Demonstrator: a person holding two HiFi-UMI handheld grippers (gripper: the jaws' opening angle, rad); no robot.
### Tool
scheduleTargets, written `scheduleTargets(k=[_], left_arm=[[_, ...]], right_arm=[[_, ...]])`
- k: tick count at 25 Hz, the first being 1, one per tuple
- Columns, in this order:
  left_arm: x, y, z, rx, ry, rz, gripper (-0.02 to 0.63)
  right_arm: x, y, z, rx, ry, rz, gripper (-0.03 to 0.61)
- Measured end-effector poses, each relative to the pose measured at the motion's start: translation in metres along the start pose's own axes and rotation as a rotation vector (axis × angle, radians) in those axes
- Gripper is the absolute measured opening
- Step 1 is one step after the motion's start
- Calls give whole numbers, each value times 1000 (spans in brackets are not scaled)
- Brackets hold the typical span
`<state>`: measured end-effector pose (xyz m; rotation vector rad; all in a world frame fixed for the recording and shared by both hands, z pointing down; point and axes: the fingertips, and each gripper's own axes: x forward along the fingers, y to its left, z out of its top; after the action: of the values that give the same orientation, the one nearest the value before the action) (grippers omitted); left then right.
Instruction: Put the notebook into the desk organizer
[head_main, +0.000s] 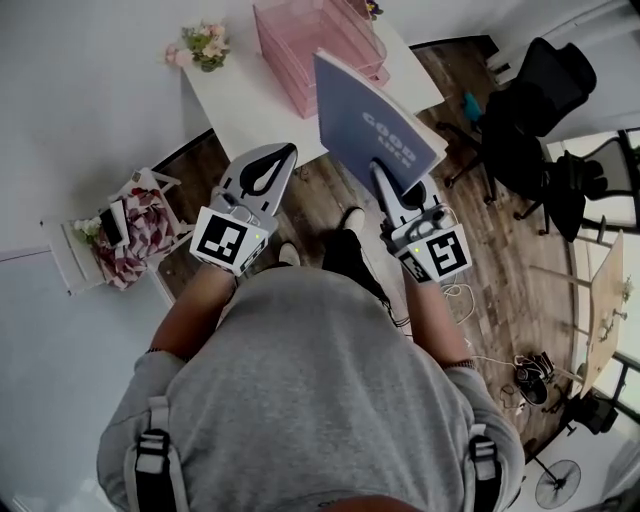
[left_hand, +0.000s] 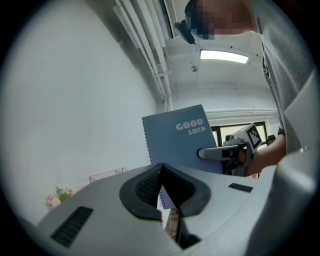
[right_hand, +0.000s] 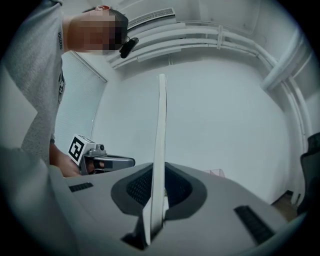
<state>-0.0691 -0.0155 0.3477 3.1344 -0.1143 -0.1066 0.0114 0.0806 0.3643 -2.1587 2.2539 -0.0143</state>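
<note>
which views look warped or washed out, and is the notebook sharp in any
Head view: edges bend, notebook cover print legible. Left gripper view: fisheye with dark rim, ceiling light glares, cover readable. Right gripper view: same fisheye, notebook seen edge-on.

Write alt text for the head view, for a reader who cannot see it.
Seen from above, a person's right tongs grip a blue notebook marked GOOD LUCK, held upright. The left tongs are shut and empty beside it. Ahead, a white desk carries a pink wire organizer and small flowers.
</note>
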Motion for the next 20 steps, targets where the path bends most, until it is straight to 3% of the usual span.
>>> scheduleTargets(k=[10,20], left_arm=[[89,21,-1,24,8,133,18],[153,33,-1,44,26,330,18]], right_arm=[[39,-96,2,-8,2,149,40],[74,-169,0,5,29,343,41]])
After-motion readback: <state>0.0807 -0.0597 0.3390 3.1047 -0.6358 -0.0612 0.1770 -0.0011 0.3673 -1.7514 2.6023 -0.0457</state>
